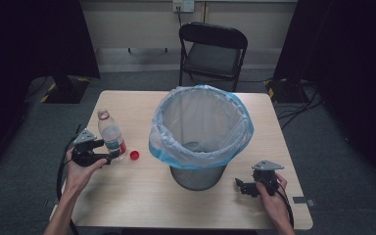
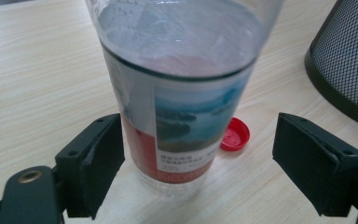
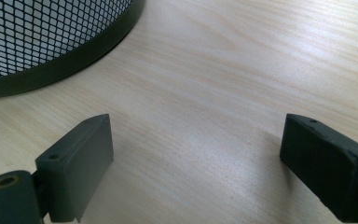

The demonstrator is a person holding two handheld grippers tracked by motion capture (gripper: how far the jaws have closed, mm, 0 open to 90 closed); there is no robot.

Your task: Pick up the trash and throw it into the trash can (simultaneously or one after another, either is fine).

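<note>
Here, left tool (image 2: pixel 196 163) spread around upright bottle (image 2: pixel 182 93), one pad touching, right tool (image 3: pixel 196 163) apart

**Bottle label print too small to read**

The plastic water bottle (image 2: pixel 182 88) carries a wrap label (image 2: pixel 186 135) with a blue-green landscape picture above a red band. Beneath the picture, in the left gripper view, sit a few lines of tiny white print, too blurred to make out. In the high view the label (image 1: pixel 115 144) shows only as colour.
</note>
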